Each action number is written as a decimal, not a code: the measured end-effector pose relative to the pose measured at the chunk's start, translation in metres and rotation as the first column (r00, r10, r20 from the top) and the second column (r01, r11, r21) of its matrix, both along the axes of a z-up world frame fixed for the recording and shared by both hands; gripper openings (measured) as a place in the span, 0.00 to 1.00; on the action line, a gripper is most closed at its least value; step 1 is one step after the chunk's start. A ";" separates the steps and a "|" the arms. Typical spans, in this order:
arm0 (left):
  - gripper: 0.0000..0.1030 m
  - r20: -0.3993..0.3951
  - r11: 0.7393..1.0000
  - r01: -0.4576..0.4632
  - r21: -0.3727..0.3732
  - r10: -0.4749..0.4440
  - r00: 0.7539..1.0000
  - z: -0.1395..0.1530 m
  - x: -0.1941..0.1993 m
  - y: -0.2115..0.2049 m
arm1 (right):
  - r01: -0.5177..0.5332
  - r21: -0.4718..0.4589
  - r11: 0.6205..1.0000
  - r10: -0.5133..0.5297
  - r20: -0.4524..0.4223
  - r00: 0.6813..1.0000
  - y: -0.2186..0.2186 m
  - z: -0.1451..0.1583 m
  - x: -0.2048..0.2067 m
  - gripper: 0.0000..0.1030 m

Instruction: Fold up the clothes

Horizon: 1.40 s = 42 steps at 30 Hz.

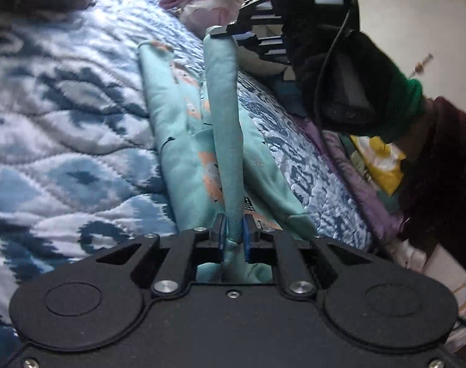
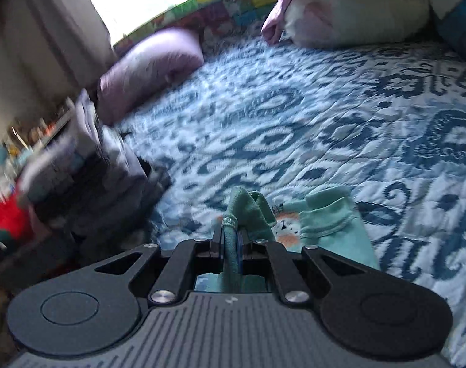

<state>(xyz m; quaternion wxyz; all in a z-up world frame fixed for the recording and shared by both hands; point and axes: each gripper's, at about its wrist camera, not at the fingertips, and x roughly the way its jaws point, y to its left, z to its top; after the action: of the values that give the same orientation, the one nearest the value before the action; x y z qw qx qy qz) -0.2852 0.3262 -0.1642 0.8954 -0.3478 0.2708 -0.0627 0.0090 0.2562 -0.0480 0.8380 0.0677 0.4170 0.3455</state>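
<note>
Left gripper [image 1: 233,239]: jaws nearly closed, blue pads pinching a rolled edge of the teal printed garment [image 1: 196,141]. From the pinch the edge runs straight ahead as a taut band to the right gripper [image 1: 223,32], which holds the far end at the top of the left view. The rest of the garment sags below the band and lies on the blue-and-white quilt [image 1: 64,98], ahead of and under the left jaws. In the right wrist view the right gripper [image 2: 233,239] is likewise pinched almost shut on a bunched hem. A ribbed cuff [image 2: 328,214] lies just right of its fingers. Judgement: the step is carrying one edge over to make a fold. To do it well, keep both pinches firm, hold the band level and taut between the tools, and lower both ends together so the edge lands square on the layer beneath. Hard to read: garment type is uncertain. Layer count inside each pinch is hidden. The stack [image 2: 88,165] left of the right gripper is motion-blurred.
</note>
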 end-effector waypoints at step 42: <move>0.09 -0.090 0.965 -0.108 -0.240 0.089 0.992 -0.013 -0.020 0.032 | -0.134 -0.005 0.991 0.134 0.044 0.990 0.023 -0.038 0.035 0.40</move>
<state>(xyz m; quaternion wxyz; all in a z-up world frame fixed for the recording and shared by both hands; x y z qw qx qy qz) -0.3055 0.3584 -0.1769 0.8365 -0.4706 0.2781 -0.0374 0.0442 0.2795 -0.0863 0.8219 0.0311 0.4025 0.4018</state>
